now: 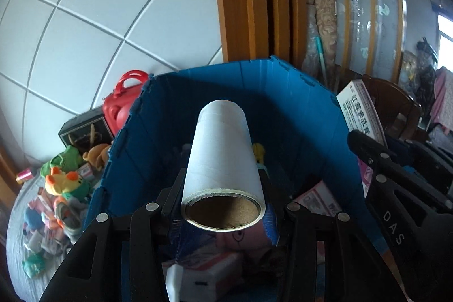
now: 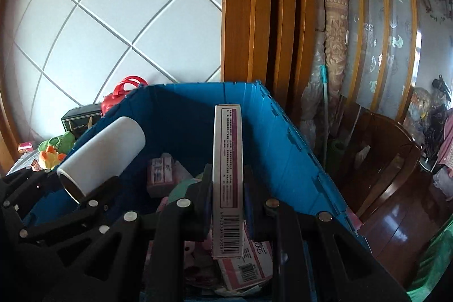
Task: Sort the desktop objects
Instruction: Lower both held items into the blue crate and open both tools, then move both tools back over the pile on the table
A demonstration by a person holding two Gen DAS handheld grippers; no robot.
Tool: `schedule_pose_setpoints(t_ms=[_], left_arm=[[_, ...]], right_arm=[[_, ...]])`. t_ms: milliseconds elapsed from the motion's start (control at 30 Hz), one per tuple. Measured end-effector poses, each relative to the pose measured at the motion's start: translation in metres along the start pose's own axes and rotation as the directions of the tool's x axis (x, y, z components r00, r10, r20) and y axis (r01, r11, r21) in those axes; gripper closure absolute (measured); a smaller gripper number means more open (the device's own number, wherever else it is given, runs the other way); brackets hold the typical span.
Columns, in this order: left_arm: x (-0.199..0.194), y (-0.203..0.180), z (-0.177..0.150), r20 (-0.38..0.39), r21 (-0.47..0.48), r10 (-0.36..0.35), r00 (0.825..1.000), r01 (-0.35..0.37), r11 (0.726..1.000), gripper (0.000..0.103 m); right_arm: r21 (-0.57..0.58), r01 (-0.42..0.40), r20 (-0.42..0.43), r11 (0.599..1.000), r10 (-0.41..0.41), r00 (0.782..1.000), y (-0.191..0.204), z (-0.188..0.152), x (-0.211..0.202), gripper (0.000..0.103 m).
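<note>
Left tongs (image 1: 223, 188) pinching white roll (image 1: 222, 154); right tongs (image 2: 228, 188) pinching barcoded box (image 2: 228, 174).

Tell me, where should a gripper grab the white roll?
Around the middle of its round side, with one finger on each side, as the left gripper holds the white roll now over the blue bin. The round side fits between the fingers; the open end shows only a thin rim.
</note>
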State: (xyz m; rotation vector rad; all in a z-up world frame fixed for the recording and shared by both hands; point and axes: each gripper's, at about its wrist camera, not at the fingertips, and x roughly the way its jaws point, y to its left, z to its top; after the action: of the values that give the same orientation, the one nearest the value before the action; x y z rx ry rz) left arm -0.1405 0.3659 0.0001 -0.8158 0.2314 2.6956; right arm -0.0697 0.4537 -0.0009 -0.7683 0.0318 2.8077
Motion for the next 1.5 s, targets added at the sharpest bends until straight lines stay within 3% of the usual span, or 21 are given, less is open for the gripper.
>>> schedule_pose_setpoints(t_ms=[100, 233, 300, 367, 400, 600, 633, 700, 733, 767, 900, 967, 1133, 1367, 1500], left_arm=[[0.004, -0.009, -0.001, -0.018, 0.0, 0.01, 1.0, -0.01, 1.0, 0.058], [0.01, -0.02, -0.001, -0.042, 0.001, 0.023, 0.999, -0.023, 1.0, 0.057], [0.008, -0.023, -0.002, -0.037, 0.005, 0.032, 0.999, -0.032, 0.999, 0.053], [0.005, -0.024, -0.002, -0.021, 0.005, 0.045, 0.999, -0.044, 0.999, 0.037], [0.004, -0.023, -0.002, -0.012, 0.003, 0.05, 0.999, -0.05, 0.999, 0.034], [-0.001, -0.018, -0.002, 0.008, -0.005, 0.067, 0.998, -0.067, 0.998, 0.026], [0.0, -0.017, -0.002, 0.007, -0.006, 0.07, 0.998, -0.07, 0.998, 0.026], [0.0, -0.015, -0.002, 0.005, -0.01, 0.071, 0.997, -0.071, 0.997, 0.026], [0.001, -0.014, -0.002, 0.004, -0.015, 0.072, 0.997, -0.072, 0.997, 0.025], [0.001, -0.012, -0.002, 0.003, -0.019, 0.071, 0.997, -0.071, 0.997, 0.025], [0.001, -0.002, -0.001, 0.002, -0.037, 0.071, 0.997, -0.071, 0.997, 0.024], [0.0, 0.002, -0.002, 0.006, -0.043, 0.083, 0.997, -0.083, 0.996, 0.022], [-0.005, 0.018, -0.006, 0.019, -0.064, 0.154, 0.988, -0.152, 0.986, 0.019], [-0.019, 0.071, -0.015, 0.018, -0.165, 0.153, 0.988, -0.148, 0.975, 0.019], [-0.037, 0.108, -0.026, 0.053, -0.203, 0.172, 0.984, -0.158, 0.966, 0.019]], right_arm=[[0.009, -0.015, -0.032, 1.0, 0.016, 0.999, -0.016, 0.008, 0.027, 0.085], [0.008, -0.034, -0.037, 0.999, 0.034, 0.999, -0.023, 0.009, 0.03, 0.085], [0.007, -0.04, -0.037, 0.999, 0.041, 0.998, -0.029, 0.011, 0.036, 0.085], [0.01, -0.044, -0.039, 0.999, 0.044, 0.998, -0.032, 0.012, 0.036, 0.085], [0.011, -0.045, -0.041, 0.999, 0.046, 0.998, -0.033, 0.012, 0.036, 0.085], [0.022, -0.031, -0.045, 0.999, 0.032, 0.998, -0.046, 0.01, 0.045, 0.085], [0.024, -0.027, -0.045, 0.999, 0.028, 0.999, -0.048, 0.01, 0.045, 0.081], [0.027, -0.017, -0.045, 0.999, 0.018, 0.999, -0.052, 0.011, 0.046, 0.063], [0.029, -0.013, -0.045, 1.0, 0.014, 0.999, -0.054, 0.011, 0.046, 0.044], [0.031, -0.008, -0.044, 1.0, 0.009, 0.999, -0.056, 0.011, 0.047, 0.034], [0.041, 0.001, -0.038, 0.999, 0.001, 0.999, -0.058, 0.013, 0.045, 0.021], [0.039, 0.001, -0.032, 0.999, 0.0, 0.999, -0.055, 0.014, 0.044, 0.007], [0.033, 0.002, -0.016, 0.999, -0.001, 1.0, -0.046, 0.017, 0.04, 0.0], [-0.005, -0.006, 0.021, 1.0, 0.006, 1.0, -0.021, 0.023, 0.029, 0.0], [-0.014, -0.056, 0.061, 0.998, 0.057, 0.997, 0.006, 0.028, 0.016, 0.0]])
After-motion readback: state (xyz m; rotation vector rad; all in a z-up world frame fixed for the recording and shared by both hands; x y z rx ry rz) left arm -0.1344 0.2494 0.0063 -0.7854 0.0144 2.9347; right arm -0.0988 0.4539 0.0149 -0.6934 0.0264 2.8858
